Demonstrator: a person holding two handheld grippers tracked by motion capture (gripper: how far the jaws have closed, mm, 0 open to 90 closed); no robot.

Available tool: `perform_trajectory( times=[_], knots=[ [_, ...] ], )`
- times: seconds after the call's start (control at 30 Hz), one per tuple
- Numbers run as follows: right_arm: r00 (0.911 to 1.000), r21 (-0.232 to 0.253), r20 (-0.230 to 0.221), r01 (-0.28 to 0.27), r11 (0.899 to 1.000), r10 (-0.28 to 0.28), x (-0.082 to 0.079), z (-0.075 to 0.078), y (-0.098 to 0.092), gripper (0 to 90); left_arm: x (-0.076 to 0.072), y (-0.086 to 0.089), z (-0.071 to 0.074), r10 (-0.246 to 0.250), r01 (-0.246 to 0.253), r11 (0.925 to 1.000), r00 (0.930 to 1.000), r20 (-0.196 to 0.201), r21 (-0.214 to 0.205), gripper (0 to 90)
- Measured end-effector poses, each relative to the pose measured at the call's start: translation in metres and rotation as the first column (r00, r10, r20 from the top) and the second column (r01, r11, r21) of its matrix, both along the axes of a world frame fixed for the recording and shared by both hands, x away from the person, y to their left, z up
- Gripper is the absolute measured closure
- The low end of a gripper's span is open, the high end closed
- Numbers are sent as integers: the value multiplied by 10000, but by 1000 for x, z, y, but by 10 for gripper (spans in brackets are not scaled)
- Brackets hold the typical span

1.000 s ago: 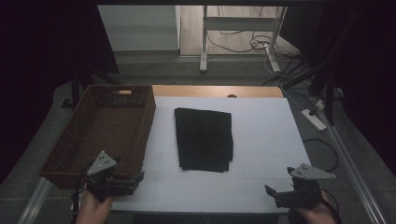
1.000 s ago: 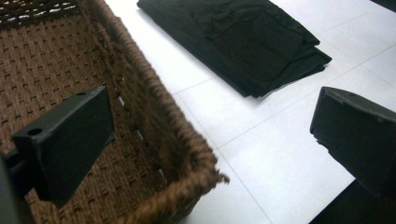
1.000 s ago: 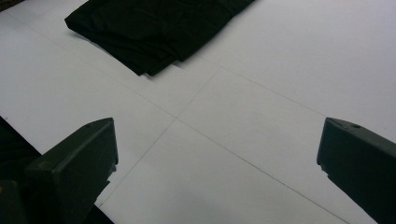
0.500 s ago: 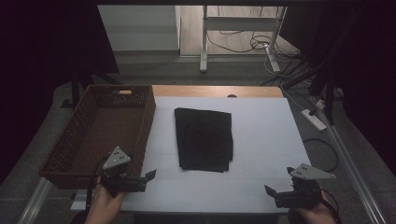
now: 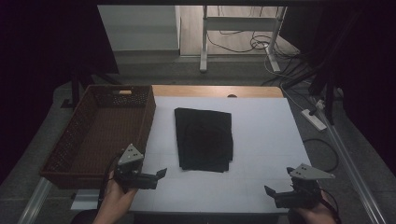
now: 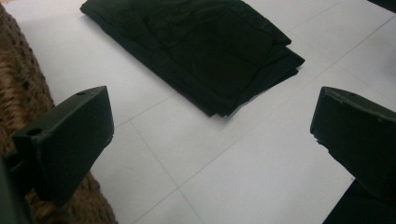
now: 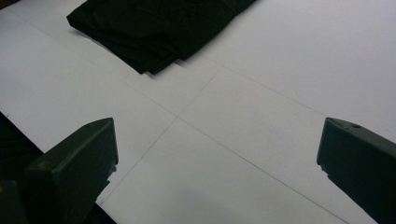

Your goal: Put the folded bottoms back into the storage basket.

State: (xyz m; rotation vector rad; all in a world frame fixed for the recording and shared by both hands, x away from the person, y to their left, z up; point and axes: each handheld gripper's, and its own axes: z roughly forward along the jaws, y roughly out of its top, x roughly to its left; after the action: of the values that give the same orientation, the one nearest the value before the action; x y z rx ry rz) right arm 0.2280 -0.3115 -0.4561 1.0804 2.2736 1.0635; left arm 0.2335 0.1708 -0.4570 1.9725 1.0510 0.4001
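We can read no text, label, brand, number or sign anywhere in these pictures. The folded black cloth (image 5: pixel 204 139) near the middle of the white worktop (image 5: pixel 261 140) carries no print or tag that we can make out, and the brown woven basket (image 5: pixel 100 130) along the worktop's left edge bears no lettering. The worktop itself shows only thin ruled lines, no figures. The grey three-cornered plates on the hand-held grippers are too small and dim for us to tell whether anything is marked on them.
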Motion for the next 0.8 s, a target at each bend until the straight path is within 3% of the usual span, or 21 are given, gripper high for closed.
perform_trajectory(
  times=[0.53, 0.8],
  knots=[
    [10000, -23, 17, -57, 10000, 57, 0, 0, 1, 0, 17, -37, -6, -741, 739, 9972, 9971, -188, -127, 0],
    [10000, -21, 25, -69, 10000, 69, 0, 0, 1, 0, 30, -48, -12, -718, 722, 9974, 9966, -397, 87, 1]
  ],
)
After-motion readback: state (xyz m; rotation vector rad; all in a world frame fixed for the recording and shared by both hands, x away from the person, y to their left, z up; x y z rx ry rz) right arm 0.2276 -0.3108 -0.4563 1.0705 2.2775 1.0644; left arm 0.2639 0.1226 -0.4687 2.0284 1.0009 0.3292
